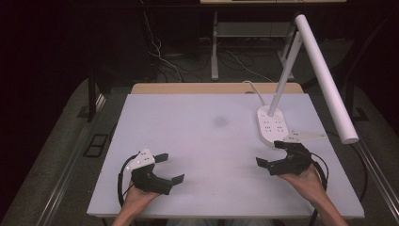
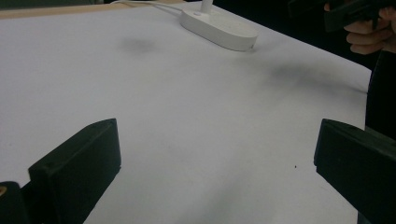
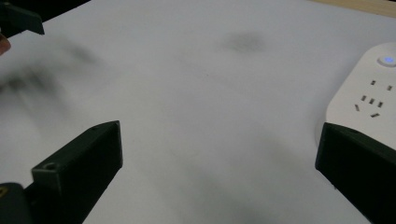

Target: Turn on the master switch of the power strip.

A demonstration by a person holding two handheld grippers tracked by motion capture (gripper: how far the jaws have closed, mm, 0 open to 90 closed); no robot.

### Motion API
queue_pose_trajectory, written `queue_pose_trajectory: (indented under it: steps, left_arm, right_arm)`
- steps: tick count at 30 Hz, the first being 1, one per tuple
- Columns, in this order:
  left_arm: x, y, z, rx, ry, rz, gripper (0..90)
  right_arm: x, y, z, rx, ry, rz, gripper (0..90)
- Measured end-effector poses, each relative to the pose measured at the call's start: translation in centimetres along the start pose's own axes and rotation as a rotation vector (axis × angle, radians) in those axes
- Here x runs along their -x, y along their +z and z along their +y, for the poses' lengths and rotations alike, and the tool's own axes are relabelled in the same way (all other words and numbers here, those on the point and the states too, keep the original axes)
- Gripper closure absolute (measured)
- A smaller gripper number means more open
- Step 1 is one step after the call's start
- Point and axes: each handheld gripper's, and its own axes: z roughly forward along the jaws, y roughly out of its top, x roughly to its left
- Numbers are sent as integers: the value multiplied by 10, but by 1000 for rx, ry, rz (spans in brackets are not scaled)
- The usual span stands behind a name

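Left gripper [image 1: 169,168] released | right gripper [image 1: 271,153] released | smooth white oval lamp base [image 1: 271,124] | matte white table [image 1: 197,136]

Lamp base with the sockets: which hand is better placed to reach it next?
Right, probably. The right gripper hangs open just in front of the lamp base, and one of its jaws sits beside the sockets in the right gripper view. The left gripper, also open, is across the white table.

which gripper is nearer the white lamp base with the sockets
Right. The right gripper sits just in front of the lamp base, jaws open, not touching it. The left gripper is open, well across the table.
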Motion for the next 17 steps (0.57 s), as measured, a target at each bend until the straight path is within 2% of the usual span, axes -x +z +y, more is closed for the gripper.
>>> queue_pose_trajectory:
  steps: [5,17]
  left_arm:
    - [-1,0,0,0,-3,1,0]
    - [-1,2,-1,-8,-7,2,0]
  right_arm:
    - [-4,-8,-14,11,-2,-8,2]
    - [0,-18,-47,32,81,-20,2]
